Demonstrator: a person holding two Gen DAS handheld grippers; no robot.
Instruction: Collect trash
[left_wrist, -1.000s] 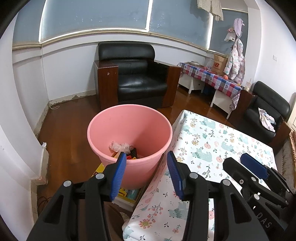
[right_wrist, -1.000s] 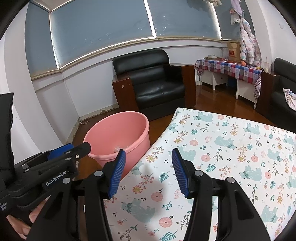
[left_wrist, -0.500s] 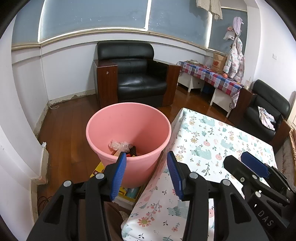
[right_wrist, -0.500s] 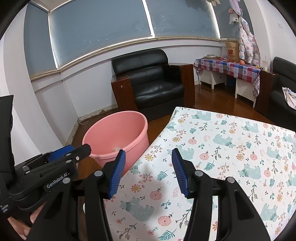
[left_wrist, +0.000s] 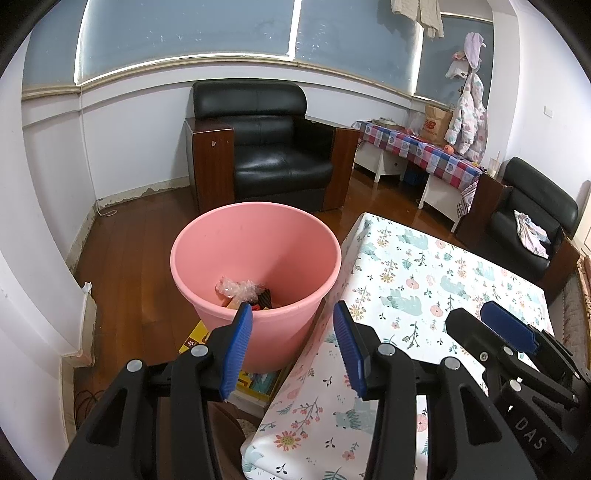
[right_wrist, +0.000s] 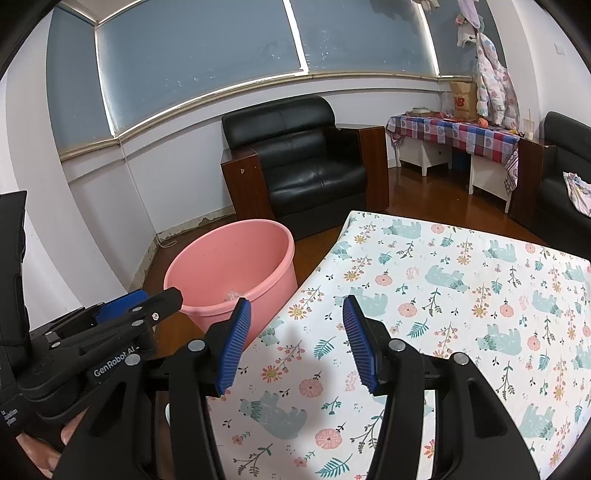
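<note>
Left gripper (left_wrist: 291, 347) hangs past the near left corner of the table, above the gap between table edge and bucket; its blue pads stand well apart with nothing between them. Right gripper (right_wrist: 295, 345) is held over the table's near left area, pads likewise spread wide and gripping nothing. Pink bucket (left_wrist: 255, 280) stands on the wooden floor (left_wrist: 140, 258), just beside the table's left edge, upright and uncovered. Trash (left_wrist: 242, 291) lies in the bottom of the bucket: a crumpled clear plastic wrapper on top, darker and coloured scraps beneath, not identifiable in detail. Floral tablecloth (right_wrist: 461, 295) covers the table; the visible surface carries only its print. A yellow box (left_wrist: 194, 338) sits under the bucket's near side, partly hidden. Black armchair (left_wrist: 266, 147) stands against the far wall beyond the bucket
</note>
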